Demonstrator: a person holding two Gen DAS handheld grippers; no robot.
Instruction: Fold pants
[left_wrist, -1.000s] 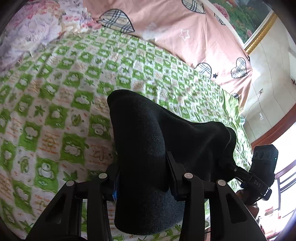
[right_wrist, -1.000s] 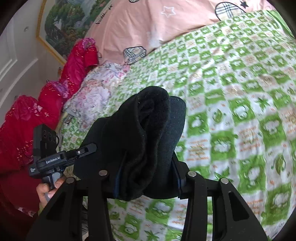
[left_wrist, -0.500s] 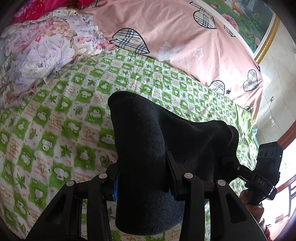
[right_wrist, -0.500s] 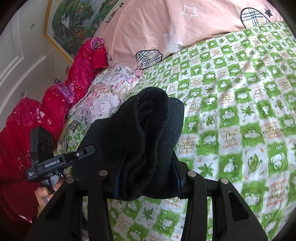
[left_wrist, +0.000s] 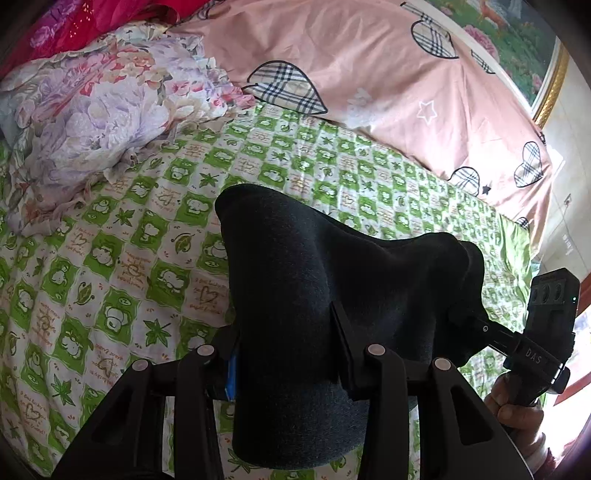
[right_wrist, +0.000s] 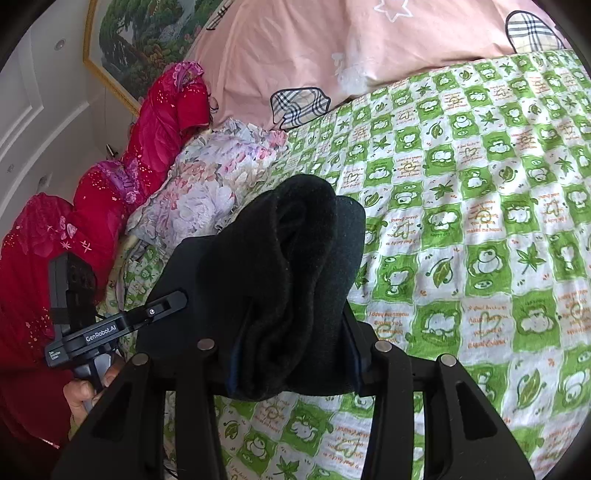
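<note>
Left claw: clamped on a thick fold of the dark pants.
Right claw: gripping the pants' other bunched end.
Pants: hang between both claws above the green checked bed, near its pink pillow edge.

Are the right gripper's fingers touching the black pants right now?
Touching. The right wrist view shows the right gripper with its fingers pressed against bunched folds of the black pants on both sides.

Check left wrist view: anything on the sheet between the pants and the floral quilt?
Nothing. Between the dark pants and the floral quilt, only bare green checked bedsheet shows in the left wrist view.
</note>
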